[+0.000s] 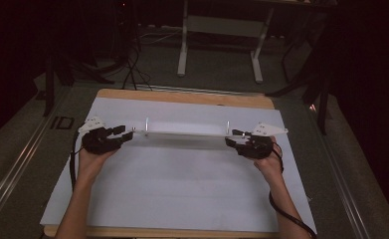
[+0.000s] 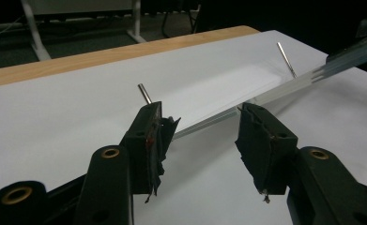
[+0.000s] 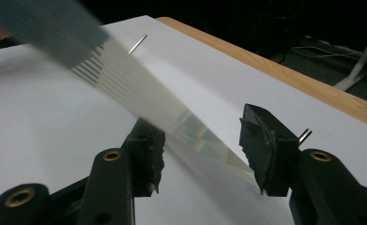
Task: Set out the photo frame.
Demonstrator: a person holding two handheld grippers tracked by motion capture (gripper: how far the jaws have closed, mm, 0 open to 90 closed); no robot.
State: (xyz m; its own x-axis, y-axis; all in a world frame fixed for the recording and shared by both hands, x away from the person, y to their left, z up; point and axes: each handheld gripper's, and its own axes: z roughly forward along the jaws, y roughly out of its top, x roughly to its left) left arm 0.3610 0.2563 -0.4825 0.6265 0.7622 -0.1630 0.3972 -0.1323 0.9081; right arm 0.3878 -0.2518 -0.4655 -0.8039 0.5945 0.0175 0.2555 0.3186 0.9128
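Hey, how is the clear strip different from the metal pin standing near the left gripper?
The clear strip is see-through; the metal pin is solid, shiny metal. The clear strip is long, wide and flat, while the metal pin is short, thin and round. The clear strip runs sideways across the table; the metal pin stands up. Both are over the white sheet.

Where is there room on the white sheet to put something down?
The wide bare stretch of white sheet between the clear strip and the near wooden edge. It is crowded along the strip, by its two pins and both grippers.
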